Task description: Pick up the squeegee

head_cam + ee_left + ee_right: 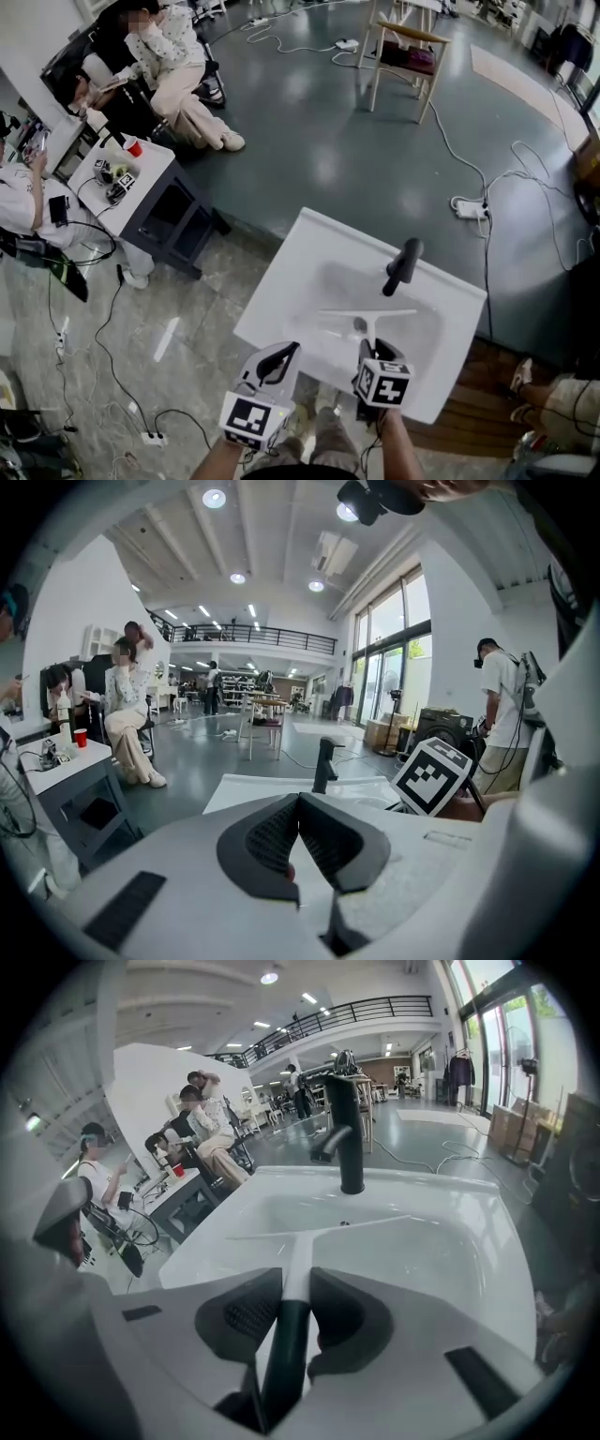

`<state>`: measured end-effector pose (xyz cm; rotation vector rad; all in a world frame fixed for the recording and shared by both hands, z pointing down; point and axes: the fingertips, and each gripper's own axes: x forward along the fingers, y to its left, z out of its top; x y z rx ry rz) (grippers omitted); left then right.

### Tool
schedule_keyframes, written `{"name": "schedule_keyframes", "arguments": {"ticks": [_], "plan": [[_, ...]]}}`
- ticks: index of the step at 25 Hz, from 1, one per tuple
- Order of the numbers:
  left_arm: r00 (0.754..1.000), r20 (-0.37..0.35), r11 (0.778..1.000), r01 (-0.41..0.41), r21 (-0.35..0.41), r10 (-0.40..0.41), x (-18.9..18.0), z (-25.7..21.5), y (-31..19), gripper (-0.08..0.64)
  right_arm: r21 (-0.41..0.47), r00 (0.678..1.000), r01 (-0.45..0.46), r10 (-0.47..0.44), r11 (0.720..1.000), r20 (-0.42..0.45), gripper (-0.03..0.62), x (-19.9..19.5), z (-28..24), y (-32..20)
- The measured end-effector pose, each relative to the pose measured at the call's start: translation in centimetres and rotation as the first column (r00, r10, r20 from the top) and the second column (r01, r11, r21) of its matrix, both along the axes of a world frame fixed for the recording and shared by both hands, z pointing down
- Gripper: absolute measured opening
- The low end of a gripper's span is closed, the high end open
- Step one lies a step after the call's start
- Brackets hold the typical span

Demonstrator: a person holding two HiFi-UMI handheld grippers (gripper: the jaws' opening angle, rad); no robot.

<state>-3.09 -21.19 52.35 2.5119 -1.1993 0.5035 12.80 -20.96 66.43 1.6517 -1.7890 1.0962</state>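
Observation:
A white squeegee point(367, 317) hangs over the basin of a white sink point(281, 272), just in front of the black faucet point(403, 265). My right gripper point(373, 345) is shut on its handle from the near side. In the right gripper view the black handle runs between the pads, and the white neck and blade point(309, 1234) stick out over the basin point(469, 1241) toward the faucet point(349, 1143). My left gripper point(289, 349) hovers at the sink's near left edge. In its own view its jaws point(299, 799) meet at the tips with nothing between them.
A dark side table point(141, 178) with a red cup stands left of the sink, with seated people behind it. A wooden chair point(403, 56) stands far back. Cables and a power strip point(469, 208) lie on the floor. A person point(502, 705) stands at the right.

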Motion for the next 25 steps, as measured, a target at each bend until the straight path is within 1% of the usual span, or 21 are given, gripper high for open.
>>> {"name": "schedule_keyframes", "arguments": {"ticks": [3,6,7,11,13,14,18,20,25], "plan": [[1.000,-0.013,1.000,0.001,0.020,-0.001,-0.6,-1.6,1.1,0.003,0.036,1.000,-0.005,0.006,0.999,-0.013,0.091,-0.2,-2.2,0.9],[1.000,-0.013,0.997,-0.015,0.080,0.016,-1.2,-3.1,2.1,0.003,0.071,1.000,-0.009,0.011,0.997,-0.021,0.091,-0.7,-4.5,1.9],[1.000,-0.017,0.996,-0.017,0.089,0.019,-1.4,-3.6,2.4,0.002,0.082,1.000,-0.009,0.011,0.997,-0.023,0.091,-0.9,-5.1,2.3],[0.999,-0.032,0.994,-0.025,0.107,0.029,-1.7,-5.7,4.3,0.002,0.143,0.999,-0.021,0.027,0.989,-0.038,0.092,-1.0,-8.4,3.8],[0.999,-0.040,0.995,-0.024,0.093,0.028,-2.0,-6.8,5.8,0.002,0.174,0.998,-0.025,0.034,0.984,-0.045,0.092,-1.3,-10.3,5.0],[0.999,-0.044,0.995,-0.026,0.098,0.031,-2.2,-7.3,6.5,0.003,0.188,0.998,-0.027,0.037,0.982,-0.049,0.092,-1.4,-11.1,5.6],[0.996,-0.072,0.983,-0.044,0.178,0.057,-2.5,-10.0,8.1,0.002,0.239,0.997,-0.033,0.048,0.970,-0.056,0.092,-1.7,-13.9,8.1],[0.995,-0.074,0.976,-0.051,0.212,0.068,-2.7,-10.8,9.2,0.002,0.254,0.997,-0.035,0.050,0.967,-0.056,0.092,-1.8,-14.8,9.7],[0.995,-0.070,0.968,-0.055,0.244,0.075,-3.7,-12.0,12.0,0.003,0.319,0.994,-0.051,0.078,0.946,-0.073,0.092,-1.7,-18.0,13.3]]}}
